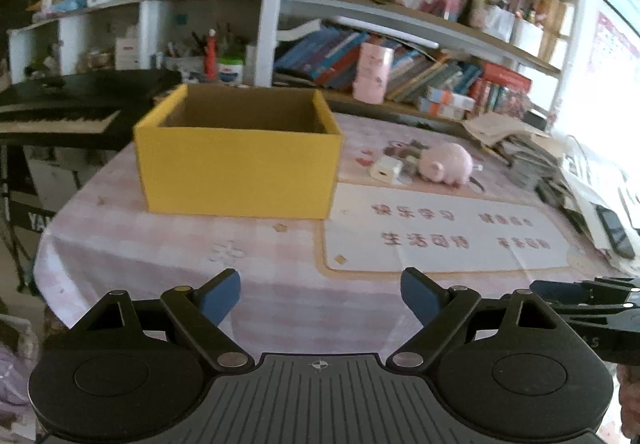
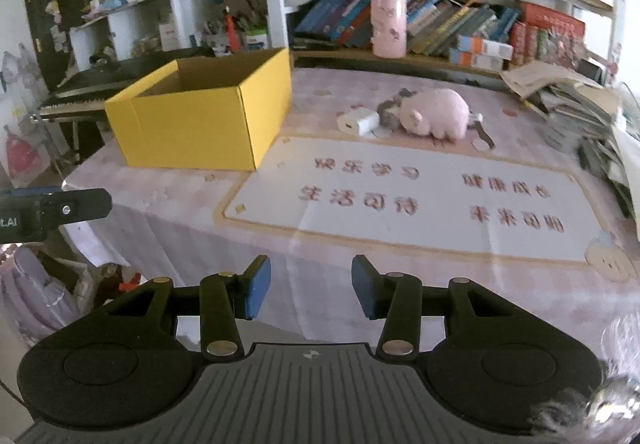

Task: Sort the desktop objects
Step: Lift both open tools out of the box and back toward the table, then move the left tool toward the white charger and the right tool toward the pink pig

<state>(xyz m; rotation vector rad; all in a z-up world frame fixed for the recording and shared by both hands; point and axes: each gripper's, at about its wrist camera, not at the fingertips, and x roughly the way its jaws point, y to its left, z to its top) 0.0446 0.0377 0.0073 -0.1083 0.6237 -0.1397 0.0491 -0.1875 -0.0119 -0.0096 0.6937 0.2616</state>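
Note:
An open yellow box (image 1: pixel 240 164) (image 2: pixel 200 120) stands on the pink table (image 1: pixel 160 244) (image 2: pixel 400 284), its inside hidden. To its right lie a pink plush pig (image 1: pixel 446 162) (image 2: pixel 438 116), a white charger (image 1: pixel 386 169) (image 2: pixel 358 122) and a small grey item (image 2: pixel 390 112) beside them. My left gripper (image 1: pixel 320 300) is open and empty above the table's near edge. My right gripper (image 2: pixel 311 286) is open and empty near the front edge. Each gripper shows at the other view's edge.
A white mat with red characters (image 1: pixel 444 236) (image 2: pixel 404 196) lies in front of the objects. Stacked papers and a phone (image 1: pixel 616 230) sit at the right. A pink cup (image 2: pixel 389 26), bookshelves and a keyboard (image 1: pixel 56 120) stand behind the table.

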